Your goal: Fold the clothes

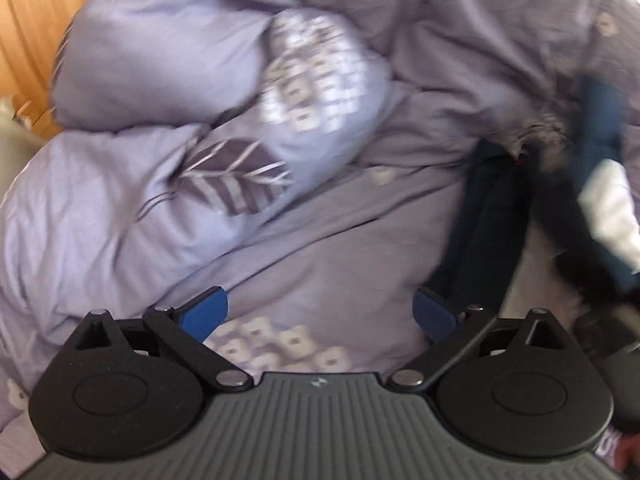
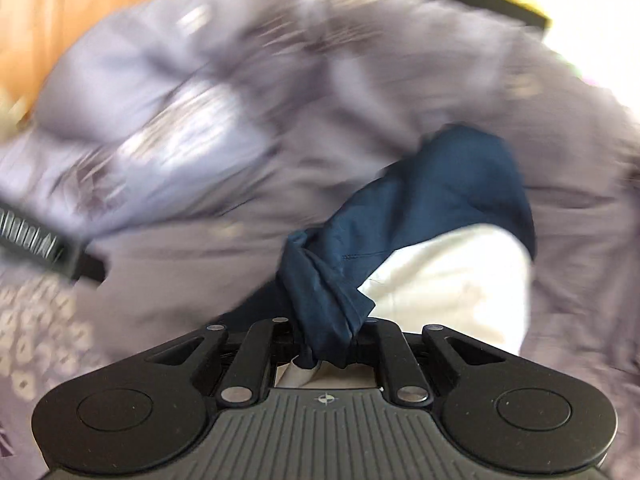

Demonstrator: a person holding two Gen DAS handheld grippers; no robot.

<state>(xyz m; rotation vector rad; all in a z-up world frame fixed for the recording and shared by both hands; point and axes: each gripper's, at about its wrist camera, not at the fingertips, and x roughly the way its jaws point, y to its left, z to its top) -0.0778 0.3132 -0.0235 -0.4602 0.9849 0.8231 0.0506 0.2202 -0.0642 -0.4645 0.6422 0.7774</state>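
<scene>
Right tongs clamped on navy-white garment; left tongs wide, empty, above lilac duvet.

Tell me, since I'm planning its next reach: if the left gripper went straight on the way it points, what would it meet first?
Probably the lilac duvet. The left gripper is open with nothing between its fingers, and only bedding lies ahead; the navy garment hangs off to the right. Depth is unclear.

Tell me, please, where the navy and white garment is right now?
In the right wrist view the navy and white garment is clamped in the right gripper, trailing up and right over the lilac duvet.
</scene>
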